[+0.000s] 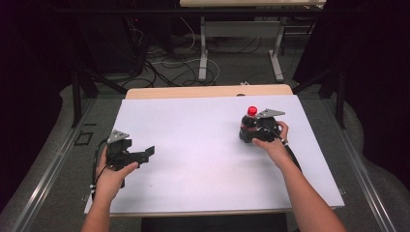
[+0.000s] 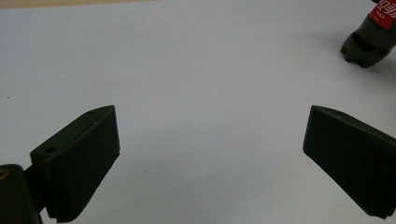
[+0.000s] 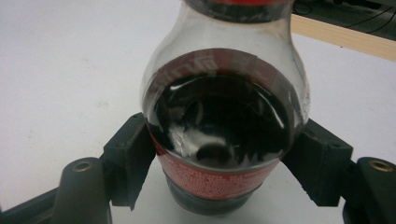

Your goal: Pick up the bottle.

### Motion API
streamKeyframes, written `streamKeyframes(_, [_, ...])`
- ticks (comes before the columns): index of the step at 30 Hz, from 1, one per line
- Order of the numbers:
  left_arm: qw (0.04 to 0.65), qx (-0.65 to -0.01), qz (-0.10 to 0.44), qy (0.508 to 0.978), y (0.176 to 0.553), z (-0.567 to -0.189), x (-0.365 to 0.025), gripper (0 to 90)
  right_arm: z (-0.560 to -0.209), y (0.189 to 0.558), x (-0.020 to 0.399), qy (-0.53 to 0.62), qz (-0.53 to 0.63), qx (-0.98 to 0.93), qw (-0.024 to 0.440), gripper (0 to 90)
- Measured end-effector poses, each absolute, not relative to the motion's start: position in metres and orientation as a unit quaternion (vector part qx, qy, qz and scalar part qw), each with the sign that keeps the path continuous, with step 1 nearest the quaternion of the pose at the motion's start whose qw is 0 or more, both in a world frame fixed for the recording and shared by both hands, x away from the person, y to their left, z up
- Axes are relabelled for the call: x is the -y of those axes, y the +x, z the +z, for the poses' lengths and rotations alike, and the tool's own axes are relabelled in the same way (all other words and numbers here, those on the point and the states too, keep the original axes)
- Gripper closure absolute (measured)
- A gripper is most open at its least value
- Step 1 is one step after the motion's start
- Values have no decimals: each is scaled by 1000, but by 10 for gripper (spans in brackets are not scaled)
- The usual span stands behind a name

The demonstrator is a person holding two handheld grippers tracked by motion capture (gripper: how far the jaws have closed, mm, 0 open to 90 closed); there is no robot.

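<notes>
Dark cola bottle [image 3: 224, 126] clamped in my right gripper [image 3: 224, 161] at the label, steadying it upright; left gripper [image 2: 210, 154], well apart from the bottle, gapes idle.

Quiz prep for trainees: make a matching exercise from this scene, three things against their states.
Things:
1. bottle
2. left claw
3. cap

States:
A. red, on top
B. open, nothing between its jaws
C. gripped by the right claw, holds dark liquid

Pairs: 1-C, 2-B, 3-A
</notes>
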State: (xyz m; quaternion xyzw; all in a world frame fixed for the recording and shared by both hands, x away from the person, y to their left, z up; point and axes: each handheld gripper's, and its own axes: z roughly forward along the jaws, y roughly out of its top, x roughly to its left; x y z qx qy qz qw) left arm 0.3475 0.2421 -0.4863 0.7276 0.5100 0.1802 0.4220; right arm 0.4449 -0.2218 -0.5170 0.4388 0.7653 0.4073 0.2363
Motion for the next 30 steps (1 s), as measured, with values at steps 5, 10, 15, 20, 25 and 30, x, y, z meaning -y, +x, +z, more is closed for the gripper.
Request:
streamKeyframes(5, [424, -510, 182, 726, 348, -488, -242, 42, -517, 445, 223, 435, 411, -765, 237, 288])
streamKeyframes(10, [419, -509, 179, 730, 348, -488, -243, 42, -517, 445, 224, 434, 410, -768, 231, 290])
streamKeyframes(15, [416, -509, 175, 733, 349, -488, -243, 42, -516, 446, 224, 429, 409, -771, 232, 292])
streamKeyframes(20, [416, -512, 180, 730, 350, -491, -241, 42, -514, 443, 223, 431, 404, -773, 233, 295])
streamKeyframes(25, [413, -512, 176, 732, 350, -490, -239, 44, -509, 437, 220, 435, 407, -770, 228, 296])
streamKeyframes(30, [414, -511, 178, 732, 350, -491, -234, 51, -501, 424, 217, 429, 405, -774, 229, 296])
